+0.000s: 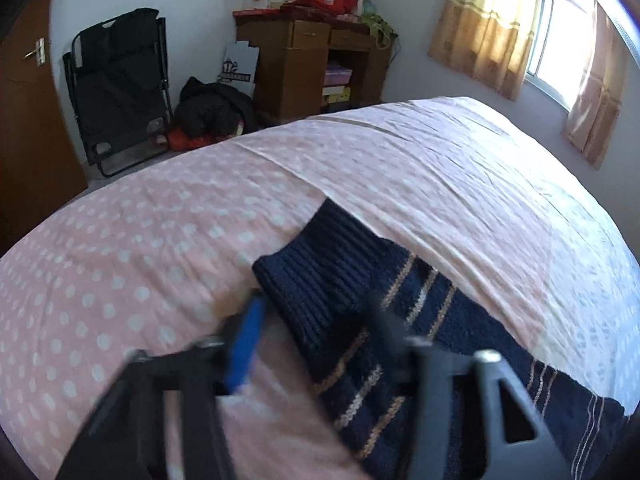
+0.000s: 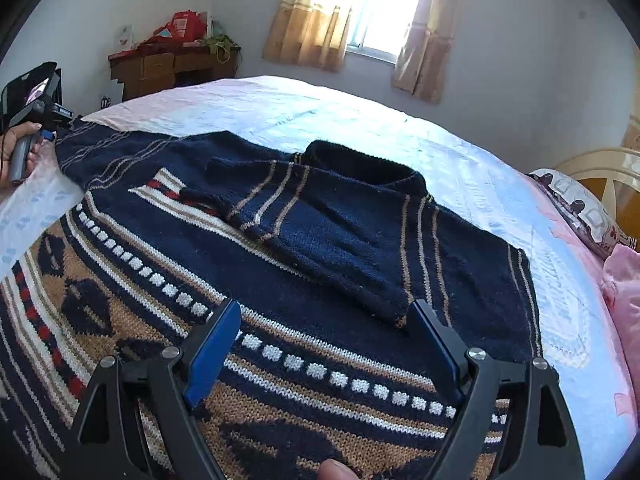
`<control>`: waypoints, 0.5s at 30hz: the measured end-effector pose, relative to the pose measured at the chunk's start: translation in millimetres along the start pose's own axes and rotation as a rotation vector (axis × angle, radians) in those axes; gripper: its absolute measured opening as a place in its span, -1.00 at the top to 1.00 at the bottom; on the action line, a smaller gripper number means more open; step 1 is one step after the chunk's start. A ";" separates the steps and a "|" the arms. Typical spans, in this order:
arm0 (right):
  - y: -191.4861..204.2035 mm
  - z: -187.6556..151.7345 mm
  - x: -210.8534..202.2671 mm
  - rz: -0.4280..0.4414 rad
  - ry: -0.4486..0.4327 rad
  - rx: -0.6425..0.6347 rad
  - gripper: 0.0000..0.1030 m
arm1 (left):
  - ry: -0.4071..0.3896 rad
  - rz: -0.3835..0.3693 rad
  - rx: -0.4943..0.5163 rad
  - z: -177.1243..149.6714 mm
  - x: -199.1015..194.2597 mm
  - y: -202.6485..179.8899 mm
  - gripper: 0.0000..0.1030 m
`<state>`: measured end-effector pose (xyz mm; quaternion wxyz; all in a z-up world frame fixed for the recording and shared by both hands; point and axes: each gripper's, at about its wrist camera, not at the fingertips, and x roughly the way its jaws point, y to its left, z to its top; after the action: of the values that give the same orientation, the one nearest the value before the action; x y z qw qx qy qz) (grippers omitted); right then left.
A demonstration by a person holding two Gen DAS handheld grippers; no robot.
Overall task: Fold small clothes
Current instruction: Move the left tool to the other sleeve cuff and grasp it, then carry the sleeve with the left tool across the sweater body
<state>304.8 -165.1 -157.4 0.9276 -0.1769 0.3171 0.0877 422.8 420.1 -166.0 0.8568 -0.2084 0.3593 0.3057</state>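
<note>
Fold of the second sleeve, seen from both wrist cameras. The sweater [image 2: 280, 280], navy knit with tan, white and red bands, lies flat on the bed [image 1: 120, 260], its neck toward the window. One folded sleeve [image 2: 320, 220] already lies slantwise across the chest. The other sleeve [image 2: 120, 148] is spread out to the far left of the right wrist view, and its ribbed cuff [image 1: 304, 272] is the outermost point of the garment. The left gripper [image 1: 315, 300], held in a hand [image 2: 16, 152], sits at that cuff with its jaws drawn fairly narrow and the ribbing between them. Motion blur hides whether the pads actually press the knit, so a secure hold cannot be told. The right gripper [image 2: 324, 304] is spread wide with nothing in it, poised over the patterned body well away from the cuff. The governing relation is the sleeve's long axis: in the left wrist view it runs from the cuff back toward the lower right, where the shoulder lies. The left gripper is plainly the nearer, and the fold probably calls for carrying the cuff along that axis onto the chest.
</note>
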 end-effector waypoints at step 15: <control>-35.8 2.4 -21.5 0.036 -0.048 0.149 -0.65 | -0.070 -0.248 0.019 -1.1 -97.7 -41.3 0.86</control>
<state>299.1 -198.3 -132.5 0.9437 -0.0997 0.3037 0.0848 395.9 352.9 -88.4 0.9019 -0.2325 0.3035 0.2010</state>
